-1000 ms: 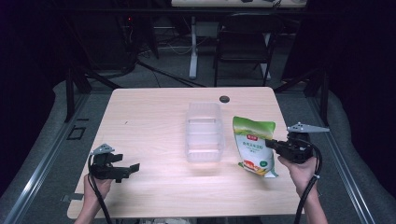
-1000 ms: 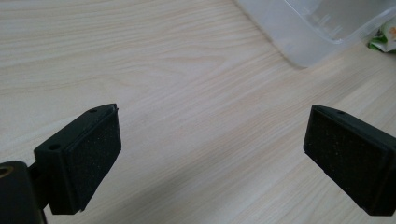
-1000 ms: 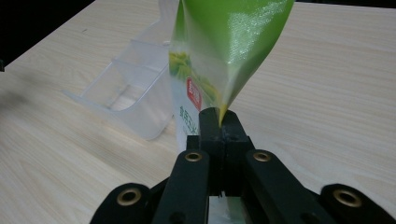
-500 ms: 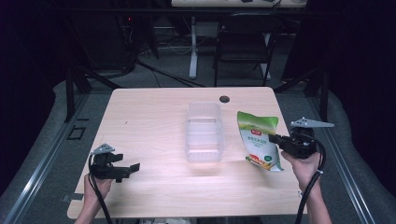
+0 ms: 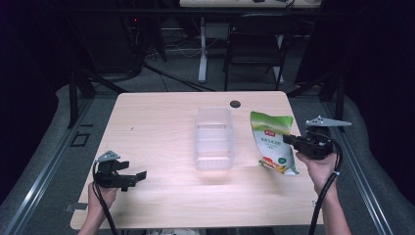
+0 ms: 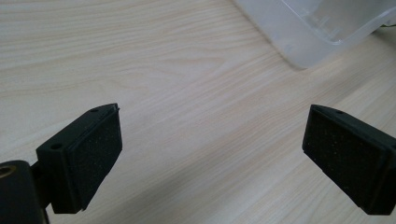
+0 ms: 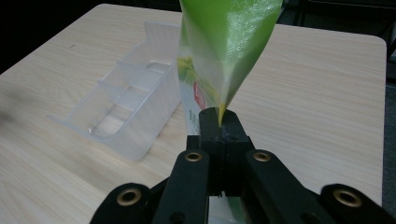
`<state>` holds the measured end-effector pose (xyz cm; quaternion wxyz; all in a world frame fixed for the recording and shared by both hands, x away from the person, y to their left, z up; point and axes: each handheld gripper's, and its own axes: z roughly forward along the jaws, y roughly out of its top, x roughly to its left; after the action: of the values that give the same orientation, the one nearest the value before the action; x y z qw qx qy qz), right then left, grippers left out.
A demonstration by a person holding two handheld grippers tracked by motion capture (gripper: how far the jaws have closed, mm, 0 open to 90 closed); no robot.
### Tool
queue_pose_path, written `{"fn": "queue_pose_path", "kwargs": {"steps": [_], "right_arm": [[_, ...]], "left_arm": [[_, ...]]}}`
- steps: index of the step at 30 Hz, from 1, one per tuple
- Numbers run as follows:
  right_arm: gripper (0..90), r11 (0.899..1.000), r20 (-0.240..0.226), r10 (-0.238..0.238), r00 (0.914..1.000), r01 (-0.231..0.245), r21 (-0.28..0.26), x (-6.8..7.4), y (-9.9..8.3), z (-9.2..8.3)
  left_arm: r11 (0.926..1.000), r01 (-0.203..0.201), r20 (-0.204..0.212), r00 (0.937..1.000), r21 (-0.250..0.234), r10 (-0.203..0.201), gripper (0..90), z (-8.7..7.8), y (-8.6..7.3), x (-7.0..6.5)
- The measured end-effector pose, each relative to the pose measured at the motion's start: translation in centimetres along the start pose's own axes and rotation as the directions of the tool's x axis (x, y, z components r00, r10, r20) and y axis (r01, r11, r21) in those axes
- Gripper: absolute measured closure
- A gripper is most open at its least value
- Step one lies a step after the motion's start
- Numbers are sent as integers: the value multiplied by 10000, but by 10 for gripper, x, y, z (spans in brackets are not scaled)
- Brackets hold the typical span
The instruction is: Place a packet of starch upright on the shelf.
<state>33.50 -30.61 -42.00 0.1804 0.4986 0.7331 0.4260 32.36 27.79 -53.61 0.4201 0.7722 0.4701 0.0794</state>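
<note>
The green bag [image 5: 273, 142] is held at its right edge by the right gripper [image 5: 289, 140], to the right of the clear bin [image 5: 214, 138] and near the table's [image 5: 161, 117] right side. Compared with one second ago, the bag has been raised: it lay flat on the table then, and it now stands tilted, its top toward the far edge and its lower corner low over or on the tabletop; contact there cannot be confirmed. In the right gripper view the jaws are fully closed on a pinched fold of the bag [image 7: 224, 51], which rises above them with the bin [image 7: 126, 112] to its left. Judgement: the pick-up is complete and the bag is ready for transfer, probably into the bin; the grip is on thin film at one edge, so the bag may swing or slip. The left gripper [image 5: 131, 178] rests near the table's front left corner, unmoved over the last second. Its jaws stand wide apart with only bare tabletop between them, and it holds nothing.
</note>
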Motion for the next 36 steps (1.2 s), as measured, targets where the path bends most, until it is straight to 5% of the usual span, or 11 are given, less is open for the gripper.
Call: {"fn": "queue_pose_path", "kwargs": {"steps": [36], "right_arm": [[900,9992,-177,-300,9994,295,-282,9,45,11]], "left_arm": [[10000,19,11,10000,-92,-18,51,0,0,0]]}}
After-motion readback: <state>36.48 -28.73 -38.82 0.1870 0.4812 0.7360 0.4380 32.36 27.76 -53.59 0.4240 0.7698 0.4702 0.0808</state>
